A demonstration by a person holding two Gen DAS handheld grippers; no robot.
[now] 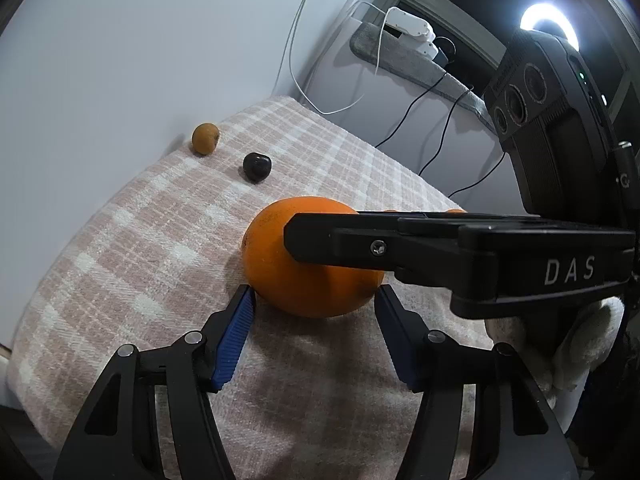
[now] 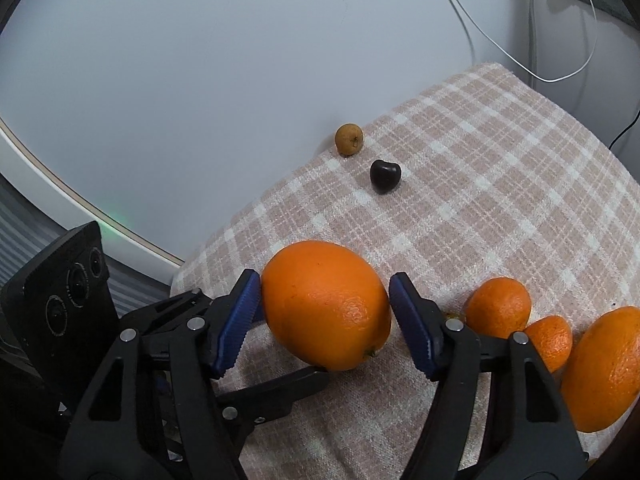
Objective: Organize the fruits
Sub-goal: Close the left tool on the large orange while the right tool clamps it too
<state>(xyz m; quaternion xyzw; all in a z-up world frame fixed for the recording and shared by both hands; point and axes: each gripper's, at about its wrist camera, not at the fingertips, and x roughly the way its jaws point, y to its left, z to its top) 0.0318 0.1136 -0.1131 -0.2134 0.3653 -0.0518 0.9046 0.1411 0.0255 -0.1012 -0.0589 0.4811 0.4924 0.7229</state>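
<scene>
A large orange (image 1: 304,280) (image 2: 324,304) lies on a pink-and-white checked cloth (image 1: 120,240) (image 2: 480,200). My right gripper (image 2: 325,286) has it between its blue pads, and both pads touch its sides. One right finger (image 1: 340,240) crosses the orange's top in the left wrist view. My left gripper (image 1: 315,292) stands open, its tips flanking the orange's near lower side. A left finger (image 2: 280,390) reaches under the orange. Farther back lie a small tan fruit (image 1: 205,139) (image 2: 349,139) and a dark cherry (image 1: 257,166) (image 2: 385,176).
Two small mandarins (image 2: 498,308) (image 2: 550,342) and another big orange (image 2: 604,368) sit at the right of the cloth. A white wall borders the cloth on the left. Cables (image 1: 440,128) hang behind it. A gloved hand (image 1: 580,344) holds the right gripper.
</scene>
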